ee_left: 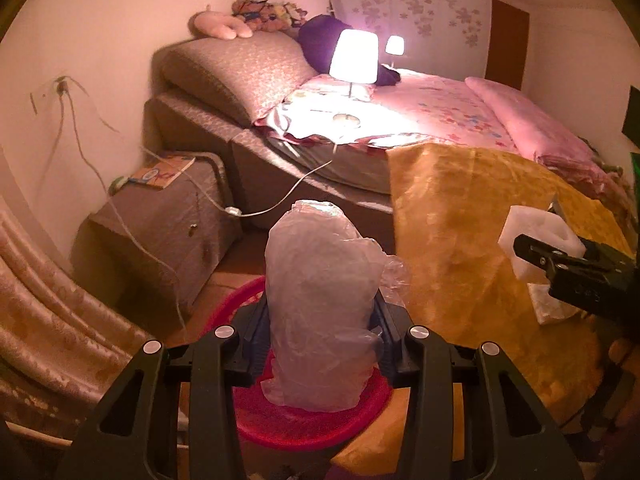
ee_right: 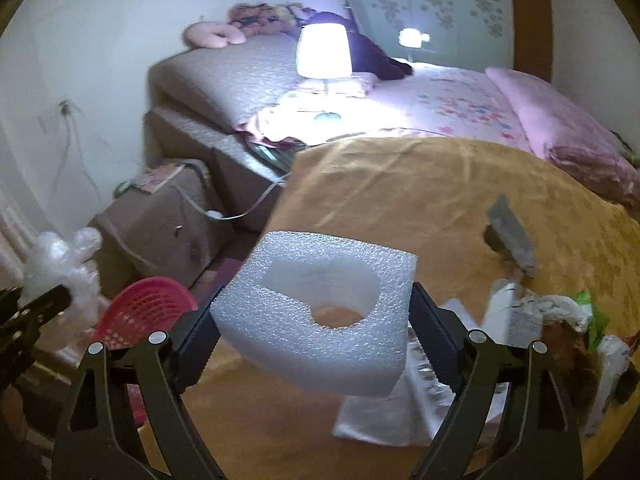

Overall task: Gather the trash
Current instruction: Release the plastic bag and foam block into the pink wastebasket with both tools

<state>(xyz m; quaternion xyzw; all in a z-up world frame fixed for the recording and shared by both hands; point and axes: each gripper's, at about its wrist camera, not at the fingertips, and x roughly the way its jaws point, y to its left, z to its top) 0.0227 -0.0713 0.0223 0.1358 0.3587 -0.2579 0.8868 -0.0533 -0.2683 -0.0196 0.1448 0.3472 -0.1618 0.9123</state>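
1. The bed [ee_right: 460, 92] fills the back of the room, lamp [ee_right: 324, 50] glowing on it, and a yellow blanket [ee_right: 400, 200] is draped over its near end. That blanket is the work surface.

2. Down on the floor beside the bed sits the red basket [ee_left: 352, 416], mesh-sided and open-topped. In the right wrist view it shows low on the left [ee_right: 148, 304], so it lies to the left of the right-hand tool and below it.

3. Left gripper [ee_left: 320, 344]: hovering right above the basket, jaws clamped on a crumpled clear plastic bag [ee_left: 320, 304]. The bag stands upright between the fingers, long axis running up and away from the camera, its bottom end hanging over the basket's mouth. This hand is plainly the nearer one to the basket; a release here looks likely to drop the bag straight in.

4. Right gripper [ee_right: 316, 316]: holding a white foam block [ee_right: 312, 320] with a round cut-out, over the blanket's edge. The block lies crosswise, its wide side spanning from finger to finger, with both pads against its ends. It needs to travel left and down to reach the basket.

5. Still to collect, by my reckoning: a heap of paper and wrappers [ee_right: 532, 320] on the blanket, just right of the foam, nearest the right hand.
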